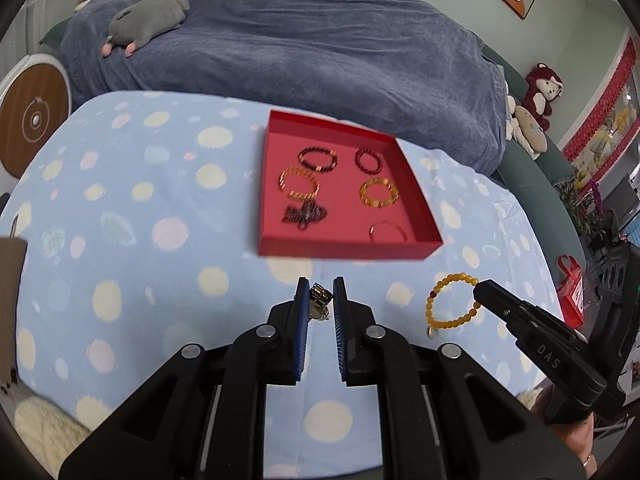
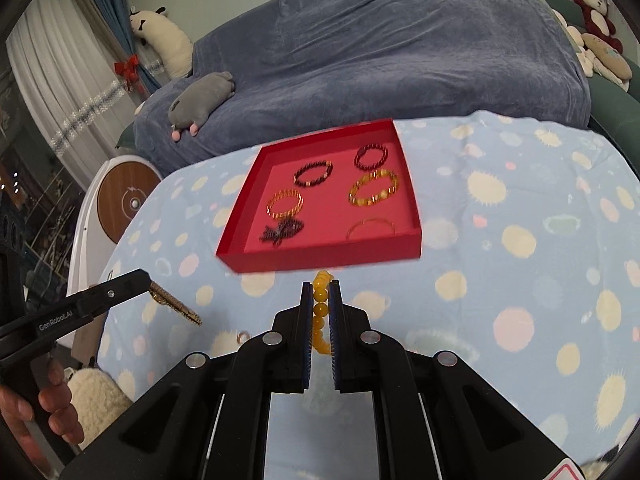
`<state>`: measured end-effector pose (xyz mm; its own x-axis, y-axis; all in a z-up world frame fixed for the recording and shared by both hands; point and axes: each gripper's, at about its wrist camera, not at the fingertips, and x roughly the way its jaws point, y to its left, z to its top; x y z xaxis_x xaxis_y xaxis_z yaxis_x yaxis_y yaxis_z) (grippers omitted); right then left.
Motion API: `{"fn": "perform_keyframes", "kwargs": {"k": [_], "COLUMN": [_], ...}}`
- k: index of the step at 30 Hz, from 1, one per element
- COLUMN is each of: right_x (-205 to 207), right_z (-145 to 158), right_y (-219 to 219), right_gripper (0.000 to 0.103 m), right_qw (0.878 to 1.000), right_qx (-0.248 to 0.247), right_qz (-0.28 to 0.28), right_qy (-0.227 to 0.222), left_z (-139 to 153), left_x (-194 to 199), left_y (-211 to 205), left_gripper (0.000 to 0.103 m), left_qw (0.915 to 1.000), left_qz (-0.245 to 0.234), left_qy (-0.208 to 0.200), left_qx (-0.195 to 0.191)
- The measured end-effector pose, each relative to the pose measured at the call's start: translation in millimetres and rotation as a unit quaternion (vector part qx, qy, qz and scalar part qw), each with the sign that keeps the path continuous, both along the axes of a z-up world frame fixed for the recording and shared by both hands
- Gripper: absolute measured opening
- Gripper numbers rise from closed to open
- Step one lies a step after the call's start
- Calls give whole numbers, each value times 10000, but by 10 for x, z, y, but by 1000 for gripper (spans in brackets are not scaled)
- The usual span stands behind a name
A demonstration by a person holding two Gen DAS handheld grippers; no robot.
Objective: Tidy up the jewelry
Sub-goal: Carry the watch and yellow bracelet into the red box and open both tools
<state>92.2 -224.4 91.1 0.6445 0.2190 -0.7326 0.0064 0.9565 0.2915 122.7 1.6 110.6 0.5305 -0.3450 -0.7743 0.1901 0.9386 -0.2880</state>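
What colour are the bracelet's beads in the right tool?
Yellow-amber bracelet, with one dark red bead; clearest in the left wrist view.

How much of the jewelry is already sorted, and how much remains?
Done: six pieces lie in the red tray. In hand: the left gripper holds a gold chain, the right gripper a yellow bead bracelet. Left: placing both; perhaps a small ring on the cloth.

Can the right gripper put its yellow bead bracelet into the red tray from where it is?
Probably yes. The right gripper, shut on the yellow bead bracelet, points at the open, shallow red tray with only spotted blue cloth between. The tray's near right corner looks mostly free.
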Motion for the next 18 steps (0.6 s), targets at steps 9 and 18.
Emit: {"fn": "perform_keyframes", "kwargs": {"k": [9,18], "right_x": [776,1322], "right_z": [105,-343], "right_y": [-39,53], "right_gripper": [7,7], "right_qw": [9998,9991], "right_qx": [84,335], "right_qz": [1,145], "right_qy": [-181,225], "left_z": [68,-321], "left_x": [819,1278], "left_y": [-326,-518], "left_gripper": [12,12], "left_qw": [10000,9988], "left_qz": [-16,-83], "left_qy": [-53,408], "left_qx": [78,275]}}
